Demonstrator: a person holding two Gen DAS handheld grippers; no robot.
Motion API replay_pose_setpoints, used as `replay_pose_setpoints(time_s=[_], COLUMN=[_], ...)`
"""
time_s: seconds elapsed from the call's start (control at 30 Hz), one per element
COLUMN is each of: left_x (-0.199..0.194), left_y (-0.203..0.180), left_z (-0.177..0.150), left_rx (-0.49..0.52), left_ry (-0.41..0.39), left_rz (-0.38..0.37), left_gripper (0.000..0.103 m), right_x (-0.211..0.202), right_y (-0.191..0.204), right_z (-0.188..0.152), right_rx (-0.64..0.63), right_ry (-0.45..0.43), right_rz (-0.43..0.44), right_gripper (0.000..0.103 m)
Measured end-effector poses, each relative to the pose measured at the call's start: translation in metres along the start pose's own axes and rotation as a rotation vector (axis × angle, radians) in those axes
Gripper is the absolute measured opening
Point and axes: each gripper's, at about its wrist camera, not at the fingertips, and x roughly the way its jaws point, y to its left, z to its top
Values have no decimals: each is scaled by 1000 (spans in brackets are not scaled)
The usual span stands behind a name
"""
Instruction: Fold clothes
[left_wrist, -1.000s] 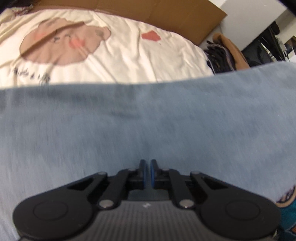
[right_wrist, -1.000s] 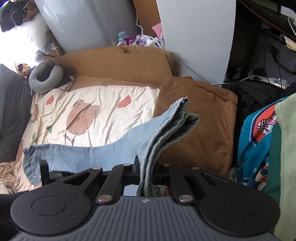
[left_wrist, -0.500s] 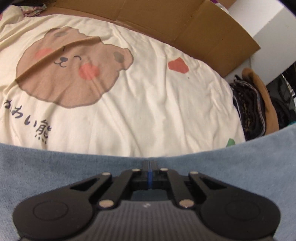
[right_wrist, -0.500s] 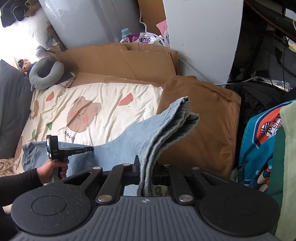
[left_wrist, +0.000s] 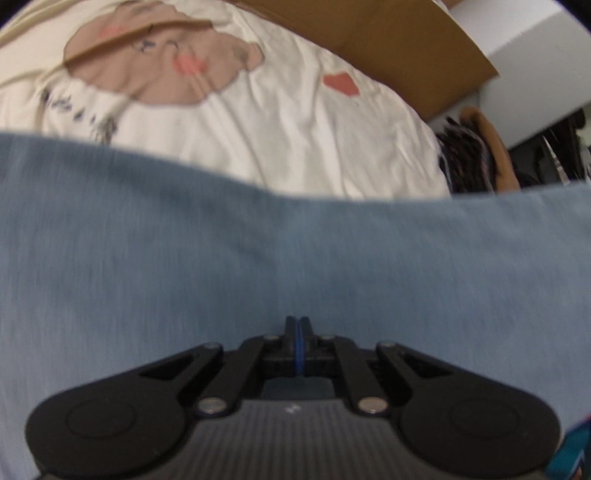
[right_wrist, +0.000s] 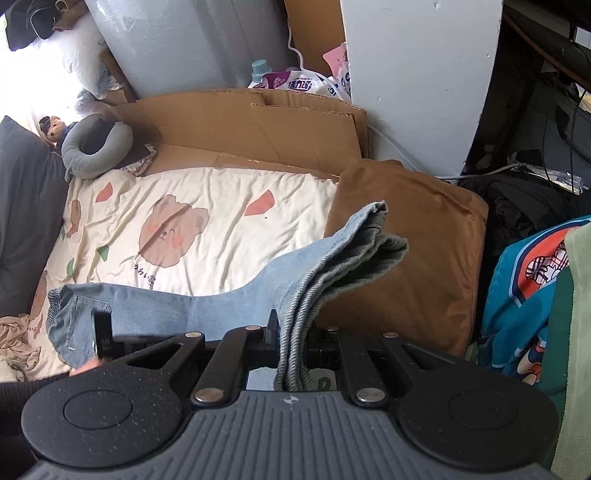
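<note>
Pulled back over the jeans (left_wrist: 295, 258), the left claw (left_wrist: 296, 325) is pressed together; hems pinched by the right claw (right_wrist: 291, 332) could slip if tugged.

Small dark Japanese script under the bear print on the cream bedsheet (right_wrist: 236, 206), characters too small to read surely

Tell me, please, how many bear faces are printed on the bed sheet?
1 whole bear face, mid-sheet beyond the jeans. Brown patches at the bed sheet's left edge may be more, cut off or hidden.
</note>
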Motion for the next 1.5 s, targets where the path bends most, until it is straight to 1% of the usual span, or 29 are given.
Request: replay_pose_setpoints(time_s=[0.2, 0.27, 0.37, 0.4, 0.43, 0.47, 0.5, 0.53, 0.57, 0.63, 0.7, 0.73, 0.83, 0.93, 1.13, 1.27, 1.37, 1.5], left_x=[-10, -12, -17, -19, -23, -27, -31, -36, -41, -54, -70, -77, -99, -118, -160, -184, -196, -206], left_y=[2, 1, -2, -3, -4, -4, -2, 0, 3, 8, 14, 18, 32, 49, 88, 107, 124, 138], left_z=[-43, -56, -69, -72, -73, -74, -73, -72, -70, -66, -62, -60, -52, -47, -51, -56, -62, -69], left_rx=[-65, -60, -28, -12, -2, 6, -1, -14, -25, -38, -37, -40, -82, -134, -215, -204, -254, -290], left_ry=[84, 119, 165, 171, 168, 158, 148, 137, 120, 76, 24, -1, -57, -105, -203, -240, -279, -300], left_rz=[-70, -81, -90, -95, -102, -111, -115, -117, -115, -99, -67, -52, -25, 9, 71, 150, 164, 196], left_gripper=[2, 2, 2, 7, 18, 24, 36, 44, 48, 66, 75, 78, 83, 84, 89, 89, 90, 91], right_x=[-11, -15, -22, -24, -26, -28, -29, -31, -34, -37, -40, -40, -41, -43, -39, -33, -23, -9], right_y=[23, 35, 53, 59, 65, 71, 78, 84, 91, 102, 115, 122, 142, 162, 203, 230, 248, 272], right_z=[11, 16, 24, 26, 29, 31, 33, 36, 38, 40, 43, 44, 49, 55, 61, 63, 61, 63], right_rx=[3, -2, -12, -13, -15, -17, -18, -16, -12, 0, 5, 2, -12, -29, -61, -82, -79, -83], right_ry=[-5, -5, -9, -10, -11, -11, -11, -13, -18, -29, -35, -36, -36, -36, -29, -21, 2, 10], right_rz=[-12, -11, -6, -4, -4, -4, -6, -6, -6, 4, 15, 21, 39, 63, 101, 119, 133, 153], right_gripper=[9, 9, 9, 9, 9, 9, 9, 9, 9, 9, 9, 9, 9, 9, 9, 9, 9, 9])
